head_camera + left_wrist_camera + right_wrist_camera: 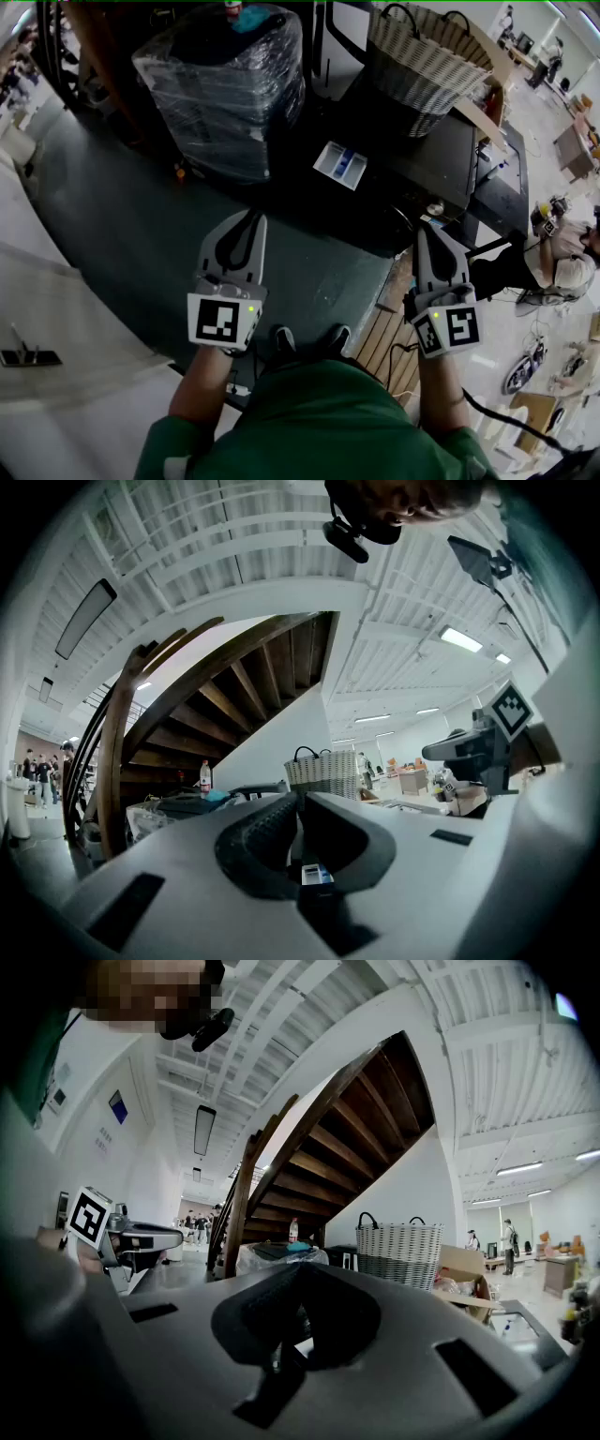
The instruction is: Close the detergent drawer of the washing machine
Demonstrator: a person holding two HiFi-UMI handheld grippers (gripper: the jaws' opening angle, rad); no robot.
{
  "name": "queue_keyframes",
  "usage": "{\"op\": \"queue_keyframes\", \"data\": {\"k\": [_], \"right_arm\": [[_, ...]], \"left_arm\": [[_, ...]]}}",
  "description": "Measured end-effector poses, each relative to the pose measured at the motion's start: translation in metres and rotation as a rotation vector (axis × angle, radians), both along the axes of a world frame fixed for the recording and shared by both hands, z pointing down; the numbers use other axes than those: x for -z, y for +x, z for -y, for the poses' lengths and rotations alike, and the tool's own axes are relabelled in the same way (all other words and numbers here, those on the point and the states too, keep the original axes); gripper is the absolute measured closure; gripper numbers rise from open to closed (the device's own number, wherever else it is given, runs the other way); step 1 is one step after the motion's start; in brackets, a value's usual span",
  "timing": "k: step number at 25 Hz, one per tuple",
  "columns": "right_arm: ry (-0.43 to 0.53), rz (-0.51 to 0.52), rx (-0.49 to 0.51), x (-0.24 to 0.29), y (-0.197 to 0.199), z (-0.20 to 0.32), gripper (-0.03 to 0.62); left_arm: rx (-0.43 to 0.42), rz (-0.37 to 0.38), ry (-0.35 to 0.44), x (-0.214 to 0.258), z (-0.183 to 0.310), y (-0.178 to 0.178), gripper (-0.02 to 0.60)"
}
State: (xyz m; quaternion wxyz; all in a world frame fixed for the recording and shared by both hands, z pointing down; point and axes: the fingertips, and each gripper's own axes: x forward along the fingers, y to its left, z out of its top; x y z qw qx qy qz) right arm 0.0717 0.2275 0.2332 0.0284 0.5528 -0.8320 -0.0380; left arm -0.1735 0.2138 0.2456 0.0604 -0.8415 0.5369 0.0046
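Short of the open detergent drawer, blue inside, left tongs and right tongs both clenched, empty.

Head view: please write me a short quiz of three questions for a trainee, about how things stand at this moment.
1. True or false: the detergent drawer is already pushed in.
2. What stands on top of the washing machine? A) a wicker basket B) a bucket C) a kettle
3. Fill in: the fingers of the left gripper and of the right gripper are both ____, with nothing between them.
Key: 1 false, it sticks out; 2 A; 3 shut.
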Motion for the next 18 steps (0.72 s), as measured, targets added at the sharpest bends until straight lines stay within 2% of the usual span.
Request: {"op": "queue_keyframes", "data": {"k": [6, 13, 18], "right_arm": [[-0.004, 0.012, 0.022, 0.0, 0.018, 0.0, 0.576], [-0.003, 0.051, 0.05, 0.003, 0.041, 0.008, 0.574], [0.005, 0.051, 0.067, 0.006, 0.066, 0.013, 0.574]], "left_arm": [[0.015, 0.005, -0.01, 0.001, -0.004, 0.019, 0.538], [0.026, -0.041, -0.017, 0.013, -0.002, 0.041, 0.538], [0.052, -0.043, 0.0, 0.021, 0.003, 0.062, 0.538]]}}
